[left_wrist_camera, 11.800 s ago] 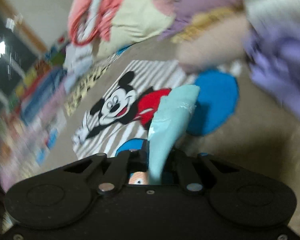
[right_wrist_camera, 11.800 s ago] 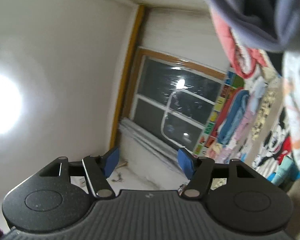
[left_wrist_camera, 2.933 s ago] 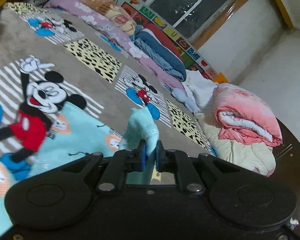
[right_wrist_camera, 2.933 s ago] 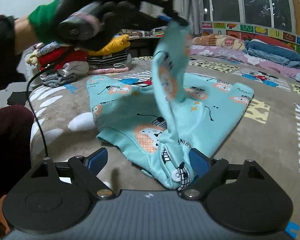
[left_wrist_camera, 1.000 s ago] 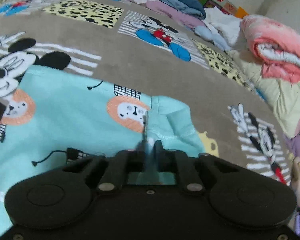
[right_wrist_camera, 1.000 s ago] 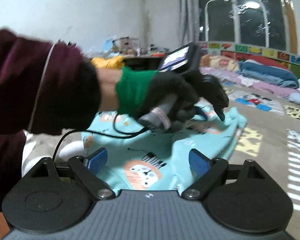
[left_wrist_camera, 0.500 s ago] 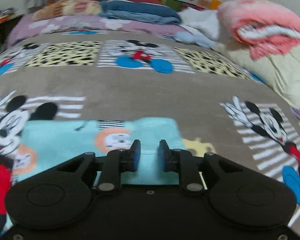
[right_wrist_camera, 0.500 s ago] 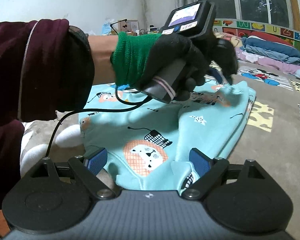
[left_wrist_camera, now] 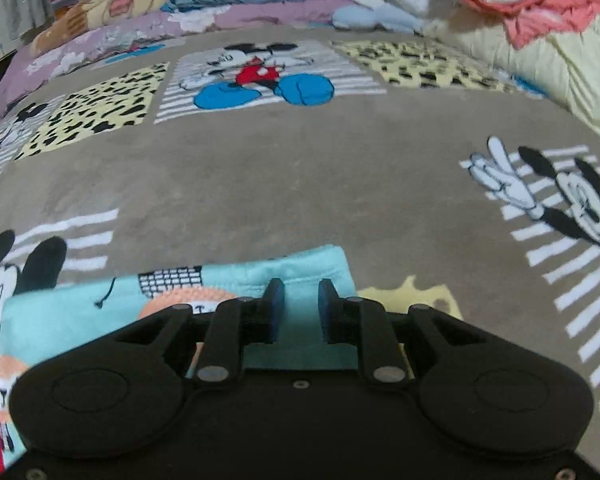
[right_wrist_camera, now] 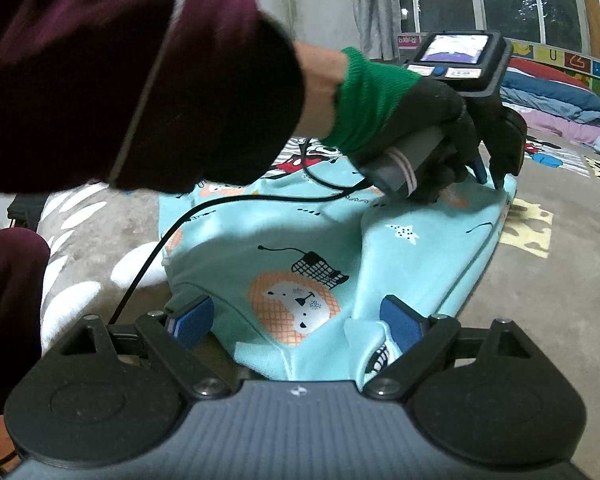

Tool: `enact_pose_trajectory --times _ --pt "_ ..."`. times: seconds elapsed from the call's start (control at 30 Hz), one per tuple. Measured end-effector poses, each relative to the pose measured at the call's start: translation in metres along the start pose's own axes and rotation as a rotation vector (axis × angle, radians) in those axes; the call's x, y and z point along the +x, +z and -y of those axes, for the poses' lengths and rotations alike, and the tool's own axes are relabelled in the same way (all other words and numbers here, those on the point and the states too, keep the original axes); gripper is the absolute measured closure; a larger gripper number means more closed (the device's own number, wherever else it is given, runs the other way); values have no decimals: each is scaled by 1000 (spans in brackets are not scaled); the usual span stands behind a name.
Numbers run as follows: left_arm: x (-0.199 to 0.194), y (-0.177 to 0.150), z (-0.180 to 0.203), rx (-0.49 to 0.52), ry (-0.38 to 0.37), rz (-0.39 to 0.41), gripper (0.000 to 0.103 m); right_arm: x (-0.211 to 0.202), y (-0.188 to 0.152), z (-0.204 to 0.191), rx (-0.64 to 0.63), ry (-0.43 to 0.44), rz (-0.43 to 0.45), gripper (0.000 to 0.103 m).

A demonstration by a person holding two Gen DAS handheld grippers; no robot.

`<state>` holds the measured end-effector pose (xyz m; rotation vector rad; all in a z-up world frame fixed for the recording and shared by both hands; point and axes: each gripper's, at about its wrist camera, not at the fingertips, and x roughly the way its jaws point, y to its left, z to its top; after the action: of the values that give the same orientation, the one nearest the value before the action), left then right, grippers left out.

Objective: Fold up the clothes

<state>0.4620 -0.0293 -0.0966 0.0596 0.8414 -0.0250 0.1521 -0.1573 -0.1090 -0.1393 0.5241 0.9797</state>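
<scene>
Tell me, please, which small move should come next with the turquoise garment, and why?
Probably draw the left gripper back: its jaws have just been opening, nothing pinched, with the turquoise garment lying flat on the Mickey blanket. The right gripper, open at the near edge, could then fold.

Left hand (right_wrist_camera: 428, 120) wore a black glove with green knit cuff – maroon sleeve (right_wrist_camera: 132, 76) above; black cable (right_wrist_camera: 220, 208) trailed.
</scene>
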Motion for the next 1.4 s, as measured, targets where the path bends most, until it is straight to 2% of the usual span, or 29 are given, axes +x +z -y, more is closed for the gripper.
enact_pose_trajectory --times 0.1,0.17,0.23,0.37,0.53,0.63,0.87,1.07,1.2,1.4 --pt "-20 11 -7 -54 6 28 78 1 0 0 -1 1 -5 11" --pt "-45 7 -14 -69 -8 80 57 0 -1 0 1 1 0 11" --pt "-67 -3 -23 -72 -18 101 56 -3 -1 0 4 -4 13 11" --pt "-108 -36 -52 -132 -54 111 43 -17 0 -2 7 -22 56 12" --pt "-164 -84 -87 -205 -77 119 40 -37 -4 -8 8 -40 101 12" --pt "-201 -120 -109 -309 -117 139 34 -47 -10 -12 20 -51 102 12" --pt "-261 -211 -160 -570 -148 175 33 -68 -20 -17 74 -113 115 12" --pt "-278 -280 -197 -849 -176 168 33 -75 -21 -29 115 -151 145 13" --pt "-284 -309 -215 -951 -180 182 33 -74 -20 -50 100 -156 144 14" --pt "-288 -335 -237 -1002 -189 239 34 -69 -17 -84 60 -119 121 14"
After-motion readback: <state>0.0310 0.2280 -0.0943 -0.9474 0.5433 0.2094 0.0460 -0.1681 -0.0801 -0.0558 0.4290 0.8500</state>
